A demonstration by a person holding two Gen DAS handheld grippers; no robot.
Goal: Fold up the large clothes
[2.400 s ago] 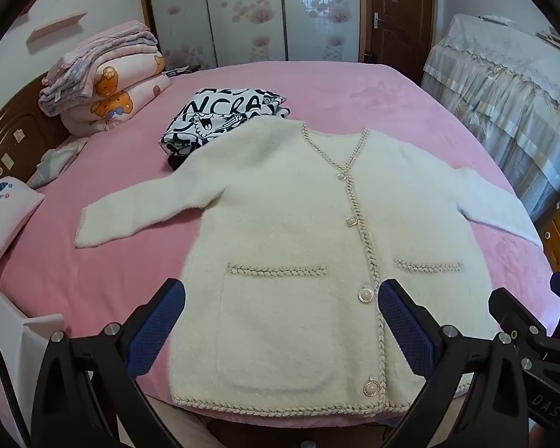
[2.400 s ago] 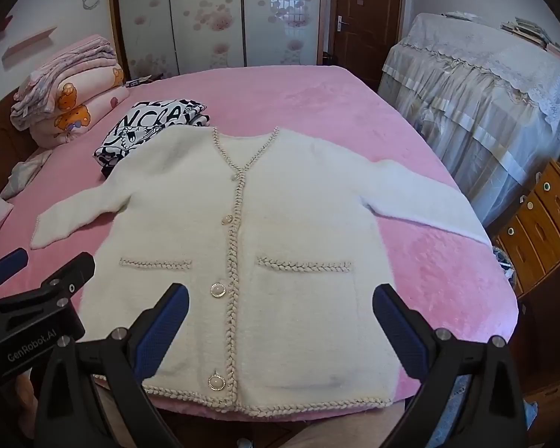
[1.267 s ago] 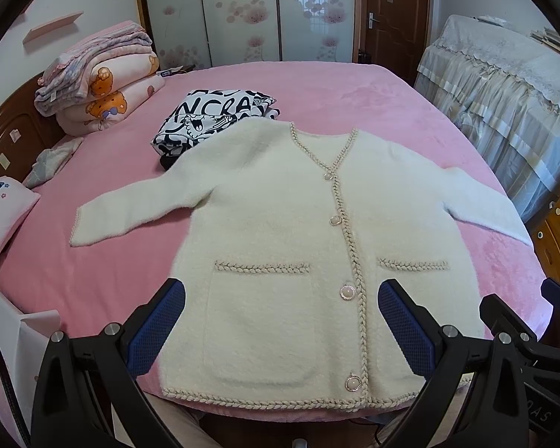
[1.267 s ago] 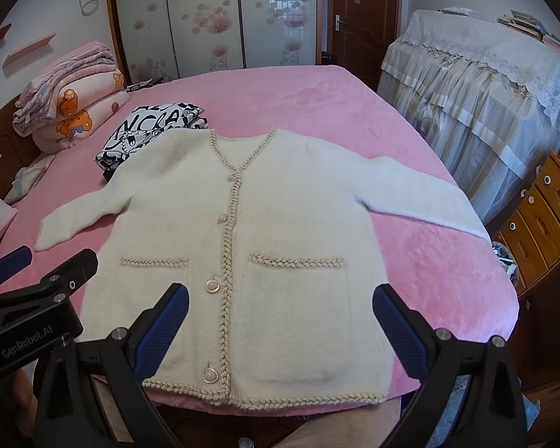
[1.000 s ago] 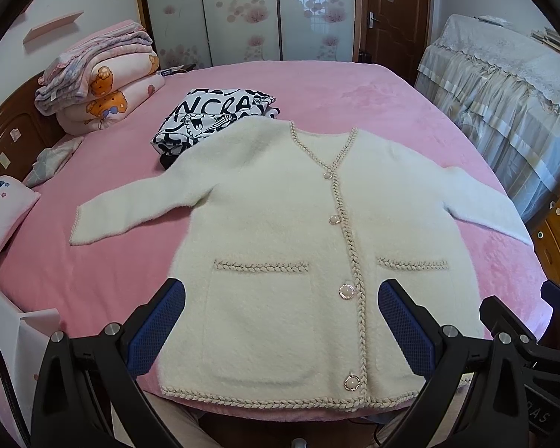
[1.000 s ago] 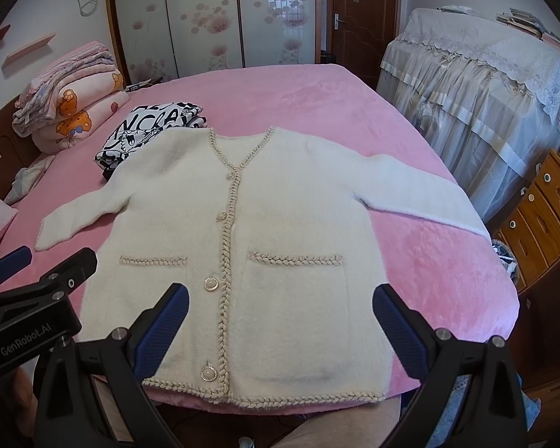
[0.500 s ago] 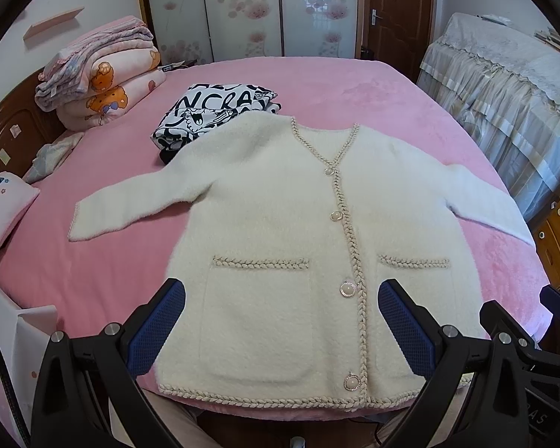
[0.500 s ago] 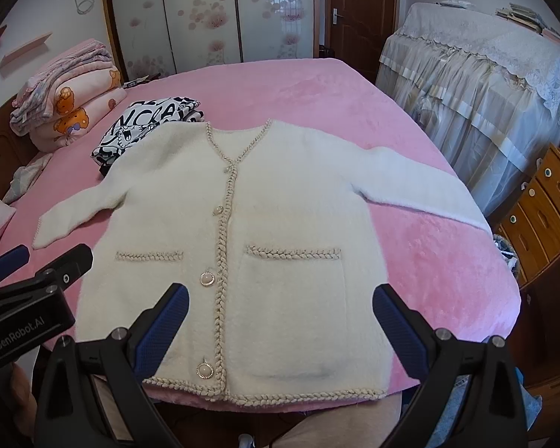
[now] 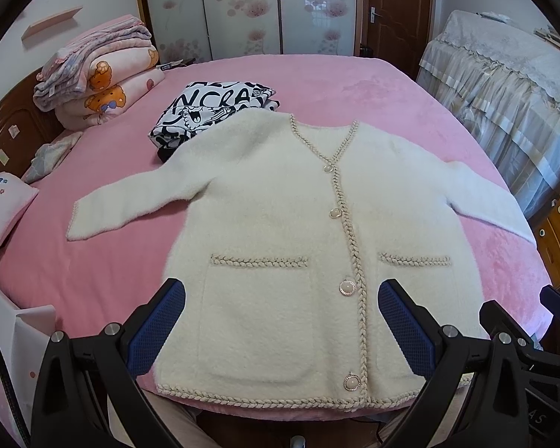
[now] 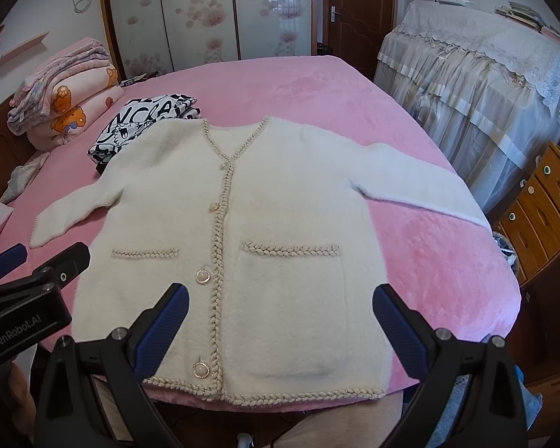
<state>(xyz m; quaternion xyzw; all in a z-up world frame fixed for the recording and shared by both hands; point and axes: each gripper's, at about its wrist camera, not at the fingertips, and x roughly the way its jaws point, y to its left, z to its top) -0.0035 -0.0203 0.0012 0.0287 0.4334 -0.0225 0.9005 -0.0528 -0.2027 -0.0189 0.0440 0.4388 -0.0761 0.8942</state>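
Directly ahead, a cream cardigan [image 9: 280, 231] is lying flat and face up on the pink bed [image 9: 354, 86], buttoned, sleeves spread out to both sides, hem at the near edge. Its far left shoulder is overlapping a folded black-and-white printed garment [image 9: 209, 108], which is sitting partly under it. Further off to the left, a stack of folded blankets [image 9: 97, 74] is resting by the wooden headboard [image 9: 7, 138], with a small pillow [image 9: 0, 209] lying at the bed's left edge.

The left gripper [image 9: 280, 321] is hanging above the hem with its blue pads [image 9: 155, 330] spread wide, holding nothing and not touching the cloth. The right gripper [image 10: 280, 321] is standing likewise, jaws wide apart and empty, over the right pocket [image 10: 291, 298].

The right sleeve is running out to the bed's right edge, close to a lace-covered piece of furniture [image 10: 478, 74]. The right wrist view is showing a wooden chest of drawers [image 10: 541, 205] clearly, with books on top of the lace cover; the left wrist view is catching only a sliver of those drawers. The left wrist view is showing the pillow in full, where the right view cuts it off. Each camera is also picking up the other gripper at its frame edge.
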